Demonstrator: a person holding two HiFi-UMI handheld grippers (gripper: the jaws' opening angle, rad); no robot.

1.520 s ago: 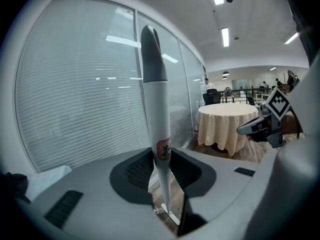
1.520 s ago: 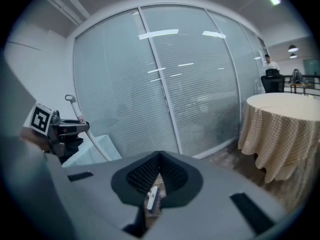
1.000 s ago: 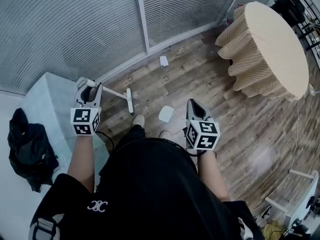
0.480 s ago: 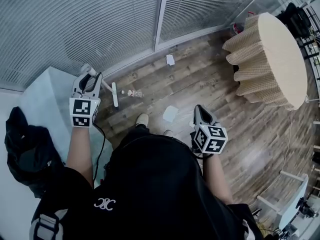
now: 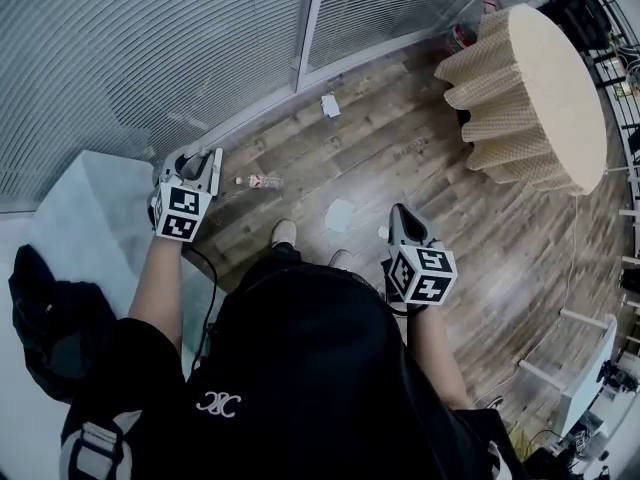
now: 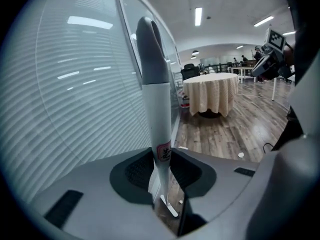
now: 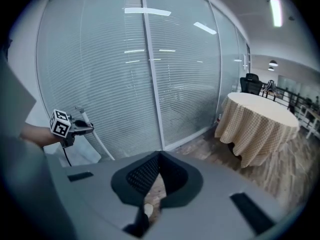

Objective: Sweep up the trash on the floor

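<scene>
Two grippers show low in the head view, one at each side of the person's dark shirt. The left gripper (image 5: 193, 160), at the middle left of the frame, is clenched on the white shaft of a broom (image 6: 156, 109), which stands between its jaws. The right gripper (image 5: 401, 220), right of the middle, has its jaws closed together and holds nothing.

One second ago the broom reached out over the wooden floor (image 5: 420, 158) toward the middle of the frame. Now it is drawn in close to the left gripper, and only a short white piece of it shows there.

The trash lies as it did. A white sheet of paper (image 5: 340, 213) is just right of the shoe (image 5: 284, 233), and a small bottle (image 5: 262, 181) is near the left gripper, to its right. Further up, a paper scrap (image 5: 329, 105) lies at the foot of the glass wall (image 5: 150, 58). A round table (image 5: 545, 78) fills the upper right.

I judge that nothing is gathered yet. The broom was only pulled back, perhaps to start a stroke at the bottle.
</scene>
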